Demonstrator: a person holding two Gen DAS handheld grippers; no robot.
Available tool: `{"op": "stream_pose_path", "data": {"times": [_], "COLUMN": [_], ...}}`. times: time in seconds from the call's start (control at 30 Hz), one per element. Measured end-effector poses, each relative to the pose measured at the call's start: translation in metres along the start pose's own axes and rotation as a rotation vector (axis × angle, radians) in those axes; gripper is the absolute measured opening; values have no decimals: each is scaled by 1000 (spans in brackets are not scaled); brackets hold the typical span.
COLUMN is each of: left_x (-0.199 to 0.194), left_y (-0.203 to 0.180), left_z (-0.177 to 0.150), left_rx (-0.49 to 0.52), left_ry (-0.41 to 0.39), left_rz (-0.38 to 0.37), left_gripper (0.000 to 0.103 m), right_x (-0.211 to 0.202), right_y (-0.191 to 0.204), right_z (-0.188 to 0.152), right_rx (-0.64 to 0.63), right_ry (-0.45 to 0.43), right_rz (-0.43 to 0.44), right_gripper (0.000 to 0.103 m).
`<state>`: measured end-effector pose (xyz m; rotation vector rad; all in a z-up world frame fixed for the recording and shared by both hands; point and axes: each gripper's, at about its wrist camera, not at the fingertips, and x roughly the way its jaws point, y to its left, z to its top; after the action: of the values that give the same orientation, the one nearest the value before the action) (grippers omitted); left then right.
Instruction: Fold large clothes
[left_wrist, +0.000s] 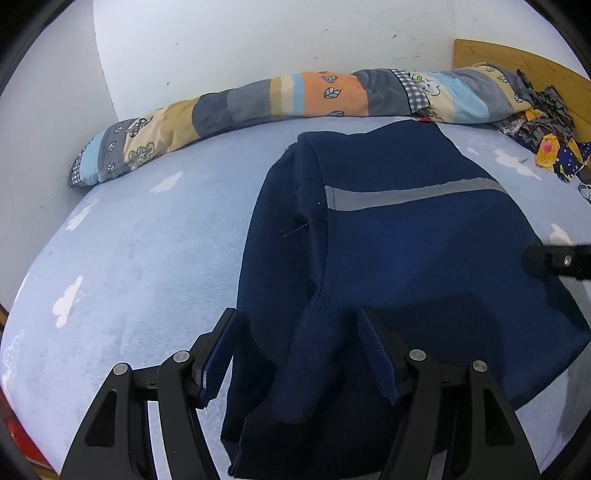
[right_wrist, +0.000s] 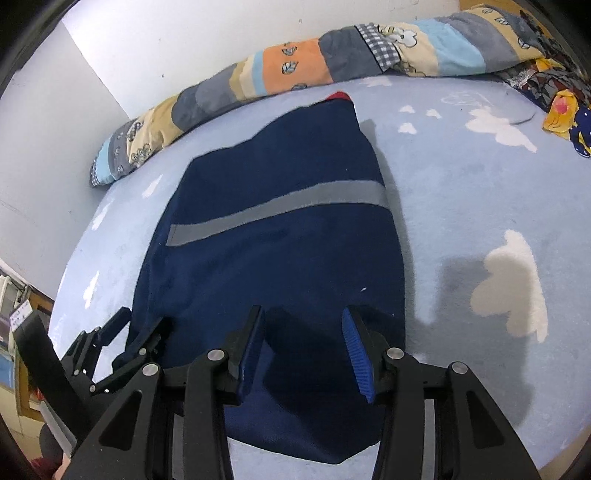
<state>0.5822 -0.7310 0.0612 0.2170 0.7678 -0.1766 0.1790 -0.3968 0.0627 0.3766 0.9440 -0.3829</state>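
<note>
A navy garment (left_wrist: 406, 240) with a grey reflective stripe (left_wrist: 413, 194) lies flat on the light-blue cloud-print bed sheet (left_wrist: 129, 258); one side is folded in over it. My left gripper (left_wrist: 295, 314) stands open over its near left edge, one finger above the sheet and the other above the cloth. In the right wrist view the garment (right_wrist: 277, 258) runs away from me, with a red scrap (right_wrist: 340, 96) at its far end. My right gripper (right_wrist: 303, 312) is open over the near right part, with cloth below the gap. The left gripper (right_wrist: 146, 321) shows at the garment's left edge.
A rolled patchwork quilt (left_wrist: 295, 96) lies along the white wall at the far side. A heap of colourful clothes (left_wrist: 546, 136) sits at the far right by a wooden headboard (left_wrist: 517, 62). Wooden furniture (right_wrist: 26, 369) stands beyond the bed's left edge.
</note>
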Motion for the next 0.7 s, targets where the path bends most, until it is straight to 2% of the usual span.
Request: {"op": "stream_pose_path", "data": {"times": [0.37, 0.5, 0.6, 0.7], "left_x": [-2, -10, -21, -35], "left_y": [1, 5, 6, 5], "left_z": [2, 3, 2, 0], "left_rx": [2, -14, -13, 11], "left_ry": [-2, 5, -4, -29], "left_rz": [10, 4, -5, -5], "left_gripper": [66, 65, 65, 65], "right_x": [13, 6, -9, -26], "right_y": [0, 4, 5, 8], "right_z": [-2, -6, -14, -23], "right_rx": [4, -12, -8, -34], "right_ry": [42, 16, -22, -56], "right_rz": [-4, -9, 29, 7], "right_gripper": [49, 48, 49, 50]}}
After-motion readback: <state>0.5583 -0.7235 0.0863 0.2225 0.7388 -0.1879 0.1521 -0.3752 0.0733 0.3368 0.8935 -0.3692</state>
